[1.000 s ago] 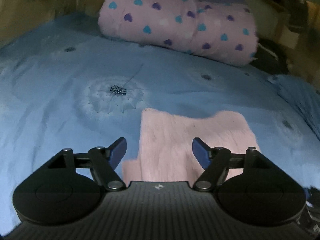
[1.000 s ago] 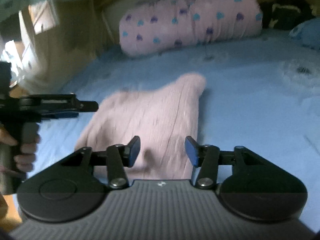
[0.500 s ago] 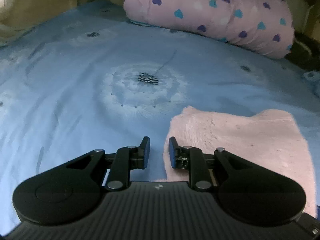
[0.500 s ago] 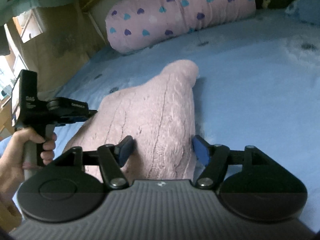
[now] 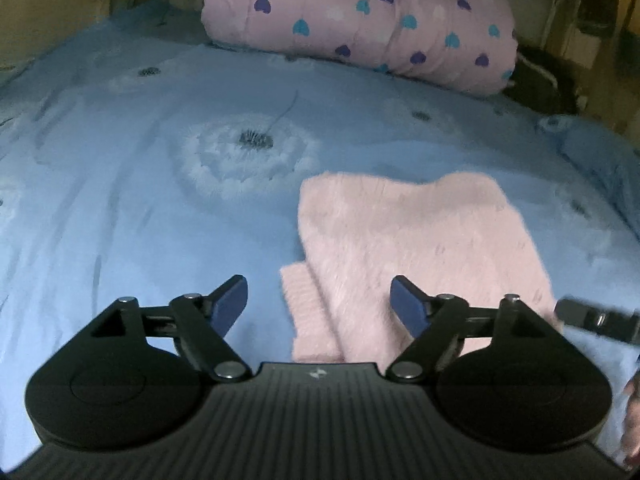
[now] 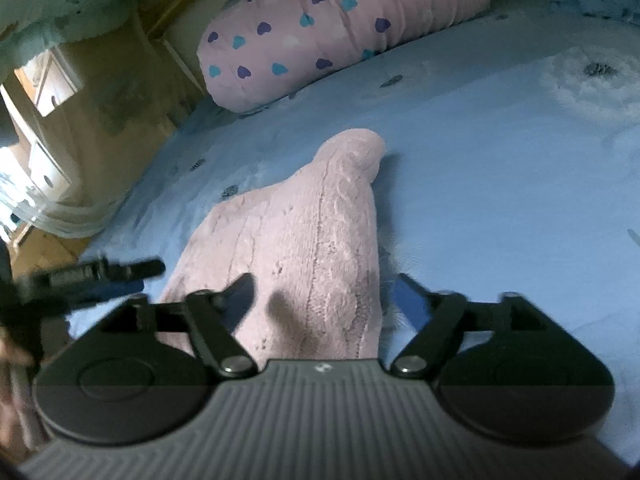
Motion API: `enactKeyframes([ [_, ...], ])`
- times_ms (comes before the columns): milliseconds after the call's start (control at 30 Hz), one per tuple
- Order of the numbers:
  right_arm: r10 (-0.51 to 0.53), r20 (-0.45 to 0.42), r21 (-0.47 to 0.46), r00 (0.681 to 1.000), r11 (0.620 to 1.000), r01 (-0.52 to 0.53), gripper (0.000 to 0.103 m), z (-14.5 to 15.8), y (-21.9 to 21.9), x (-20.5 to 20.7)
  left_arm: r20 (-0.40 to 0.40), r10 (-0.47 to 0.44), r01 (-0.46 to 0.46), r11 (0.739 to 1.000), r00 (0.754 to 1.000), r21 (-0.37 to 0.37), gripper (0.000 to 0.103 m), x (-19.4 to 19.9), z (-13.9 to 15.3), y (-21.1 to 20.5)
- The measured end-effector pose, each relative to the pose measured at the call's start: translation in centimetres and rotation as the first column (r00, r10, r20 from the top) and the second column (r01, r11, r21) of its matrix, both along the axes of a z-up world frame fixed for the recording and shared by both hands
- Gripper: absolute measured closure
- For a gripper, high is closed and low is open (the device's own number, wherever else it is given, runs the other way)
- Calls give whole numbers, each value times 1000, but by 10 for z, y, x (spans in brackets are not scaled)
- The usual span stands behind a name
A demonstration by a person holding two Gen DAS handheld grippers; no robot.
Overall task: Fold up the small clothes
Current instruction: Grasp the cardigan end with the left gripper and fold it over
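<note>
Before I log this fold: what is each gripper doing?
Left gripper: just opened, empty above the pink sweater.
Right gripper: just opened, empty.

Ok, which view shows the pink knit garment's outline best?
The left wrist view: the pink knit garment lies mostly unobstructed, folded layers showing. The right wrist view gives sharper cable-knit texture, but its near end is hidden behind the right gripper.
</note>
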State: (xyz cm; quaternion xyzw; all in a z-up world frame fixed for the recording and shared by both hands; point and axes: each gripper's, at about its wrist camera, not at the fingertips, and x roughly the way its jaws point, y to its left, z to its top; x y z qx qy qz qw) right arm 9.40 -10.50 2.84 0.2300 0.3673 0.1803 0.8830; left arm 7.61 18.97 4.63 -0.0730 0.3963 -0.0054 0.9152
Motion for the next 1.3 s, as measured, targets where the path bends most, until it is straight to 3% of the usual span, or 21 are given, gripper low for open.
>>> enactKeyframes([
  [267, 31, -51, -27, 998, 999, -32, 20, -9, 1, 24, -59, -15, 4, 985, 998, -175, 11, 2, -25, 12],
  [500, 91, -86, -19, 992, 995, -93, 20, -23, 15, 46, -75, -14, -6, 964, 997, -264, 11, 13, -42, 11],
  [700, 122, -108, 44, 987, 992, -118, 8, -36, 23, 61, -84, -14, -16, 940, 996, -340, 11, 22, -55, 11],
  [800, 130, -113, 54, 985, 991, -125, 7, -37, 25, 64, -96, -22, -15, 928, 995, -373, 12, 24, -57, 11],
  [967, 147, -156, 179, 977, 977, -118, 8, -39, 20, 70, -105, -57, 9, 914, 993, -405, 19, 26, -59, 9],
  [1033, 150, -159, 157, 976, 980, -125, 26, -37, 21, 71, -111, -60, 8, 907, 992, -420, 22, 27, -59, 9],
  [1133, 135, -160, 150, 978, 982, -111, 42, -34, 17, 69, -114, -82, 22, 891, 990, -453, 34, 29, -59, 6],
  [1300, 119, -137, 157, 983, 983, -97, 57, -22, 13, 59, -92, -98, 48, 897, 991, -440, 43, 24, -48, -3],
])
